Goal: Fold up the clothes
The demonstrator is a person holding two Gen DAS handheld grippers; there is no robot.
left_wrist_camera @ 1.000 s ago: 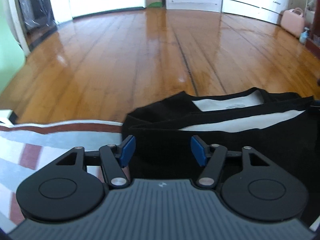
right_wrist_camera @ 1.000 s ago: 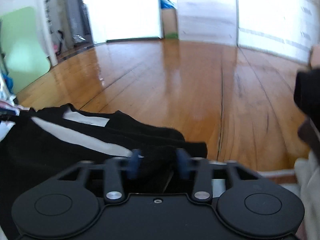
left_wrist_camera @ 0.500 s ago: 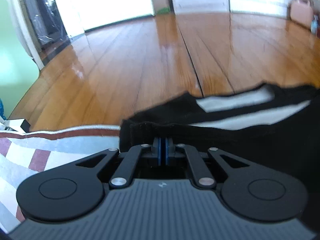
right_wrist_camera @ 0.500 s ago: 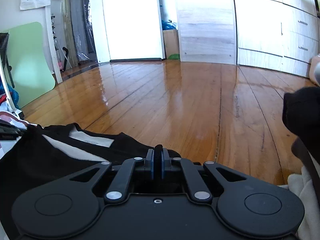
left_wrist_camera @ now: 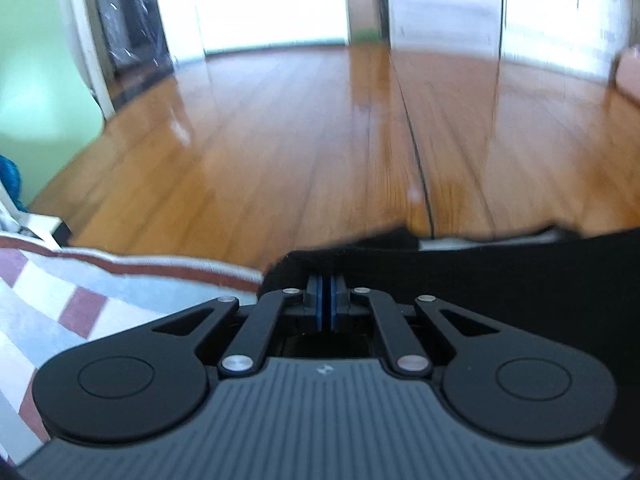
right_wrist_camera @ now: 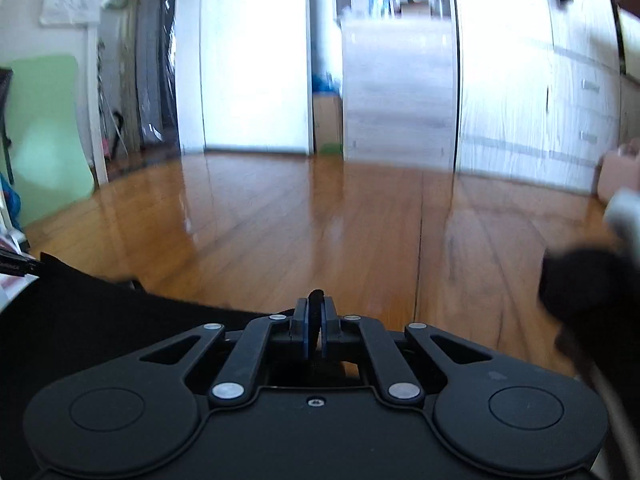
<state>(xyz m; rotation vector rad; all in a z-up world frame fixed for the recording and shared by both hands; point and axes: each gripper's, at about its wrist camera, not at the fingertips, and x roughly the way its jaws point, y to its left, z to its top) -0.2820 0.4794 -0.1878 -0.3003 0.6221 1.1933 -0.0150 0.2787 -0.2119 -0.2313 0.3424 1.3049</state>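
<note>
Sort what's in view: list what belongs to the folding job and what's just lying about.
Job:
- black garment
- left claw, shut on it
- right claw, shut on it
- striped cover beneath

Lying about:
- green chair
- pink bag, blurred
- dark clothing at right

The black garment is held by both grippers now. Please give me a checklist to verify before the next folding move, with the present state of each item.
1. Left gripper closed on the black garment: ok.
2. Right gripper closed on the garment, cloth showing between its fingers: ok.
3. Edge between the two grips taut and level: cannot tell, views are blurred.
4. Both grips on matching corners: cannot tell.
5. Striped cloth below not caught in the left grip: ok, it lies beside.
6. Dark bundle at right apart from the garment: ok.
</note>
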